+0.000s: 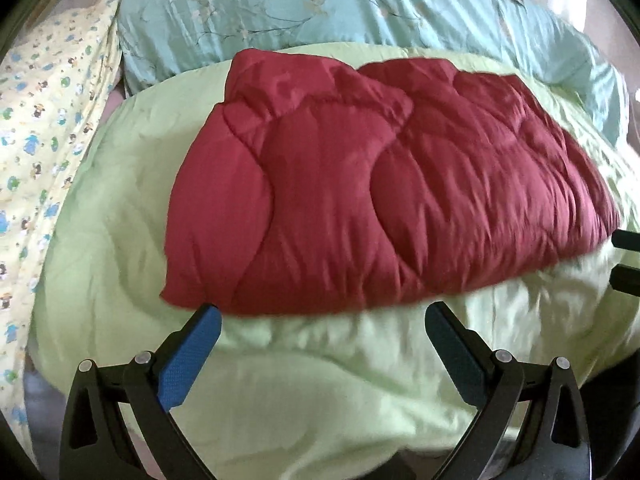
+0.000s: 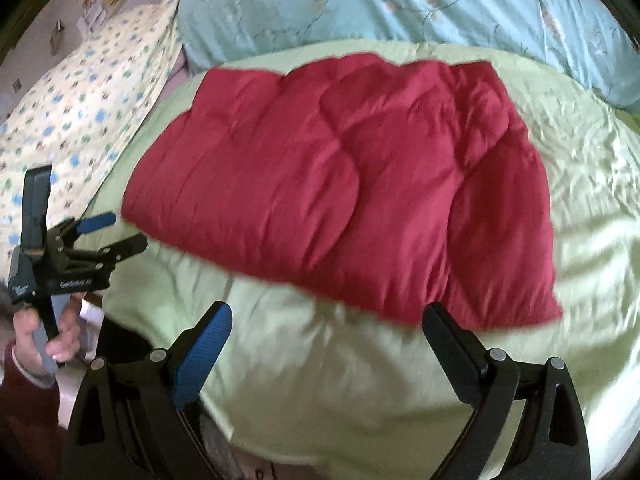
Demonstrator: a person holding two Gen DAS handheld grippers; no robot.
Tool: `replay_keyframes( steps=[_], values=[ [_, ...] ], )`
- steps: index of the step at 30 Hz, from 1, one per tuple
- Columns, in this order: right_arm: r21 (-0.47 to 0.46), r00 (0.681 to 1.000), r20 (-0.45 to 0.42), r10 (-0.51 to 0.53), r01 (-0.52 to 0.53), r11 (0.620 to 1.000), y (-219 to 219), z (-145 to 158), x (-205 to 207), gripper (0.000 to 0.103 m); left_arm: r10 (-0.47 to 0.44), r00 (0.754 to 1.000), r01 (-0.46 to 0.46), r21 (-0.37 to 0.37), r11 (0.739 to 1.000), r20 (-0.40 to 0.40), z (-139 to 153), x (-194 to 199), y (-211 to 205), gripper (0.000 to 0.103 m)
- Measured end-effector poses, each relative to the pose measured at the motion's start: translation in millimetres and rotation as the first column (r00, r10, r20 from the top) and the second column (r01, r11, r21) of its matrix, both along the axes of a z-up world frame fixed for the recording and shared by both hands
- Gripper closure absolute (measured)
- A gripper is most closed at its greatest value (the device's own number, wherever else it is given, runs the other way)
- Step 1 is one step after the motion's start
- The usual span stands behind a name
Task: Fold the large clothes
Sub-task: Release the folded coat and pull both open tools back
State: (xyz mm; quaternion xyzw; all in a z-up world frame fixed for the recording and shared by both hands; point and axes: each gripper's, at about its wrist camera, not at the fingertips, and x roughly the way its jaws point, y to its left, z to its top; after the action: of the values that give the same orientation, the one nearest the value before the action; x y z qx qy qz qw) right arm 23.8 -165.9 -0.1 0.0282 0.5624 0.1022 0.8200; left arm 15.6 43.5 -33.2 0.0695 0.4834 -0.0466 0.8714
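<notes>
A dark red quilted padded garment (image 1: 360, 188) lies folded into a thick rectangle on a pale green quilt (image 1: 280, 380); it also shows in the right wrist view (image 2: 340, 184). My left gripper (image 1: 324, 320) is open and empty, just short of the garment's near edge. It also shows at the left of the right wrist view (image 2: 120, 232), held in a hand. My right gripper (image 2: 328, 320) is open and empty, near the garment's near right corner. Its fingertips (image 1: 626, 240) show at the right edge of the left wrist view.
A light blue floral duvet (image 1: 360, 8) lies bunched behind the green quilt (image 2: 360, 380). A yellow printed pillow (image 1: 48, 120) lies at the left, also in the right wrist view (image 2: 80, 100). The quilt's near edge drops off toward me.
</notes>
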Motion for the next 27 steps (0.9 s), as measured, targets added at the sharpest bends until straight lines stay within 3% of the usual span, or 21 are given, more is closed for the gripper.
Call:
replay_keyframes(
  steps=[6, 10, 14, 27],
  values=[
    [0.005, 0.999, -0.021, 0.039, -0.039, 0.999, 8, 24, -18, 0.006, -0.034, 0.999, 0.033, 0.070, 0.997, 0.012, 28, -20, -11, 0.001],
    [-0.050, 0.995, 0.029, 0.092, -0.091, 0.995, 20, 66, -17, 0.005, -0.047, 0.996, 0.038, 0.127, 0.991, 0.071, 69, -33, -22, 0.001],
    [-0.087, 0.992, 0.056, 0.112, -0.106, 0.990, 28, 86, -13, 0.002, -0.038, 0.995, 0.025, 0.134, 0.991, 0.093, 89, -38, -29, 0.001],
    [-0.077, 0.998, 0.008, 0.064, -0.063, 0.995, 34, 50, 25, 0.002, -0.029, 0.998, 0.022, 0.122, 0.992, 0.058, 74, 0, -30, 0.001]
  ],
)
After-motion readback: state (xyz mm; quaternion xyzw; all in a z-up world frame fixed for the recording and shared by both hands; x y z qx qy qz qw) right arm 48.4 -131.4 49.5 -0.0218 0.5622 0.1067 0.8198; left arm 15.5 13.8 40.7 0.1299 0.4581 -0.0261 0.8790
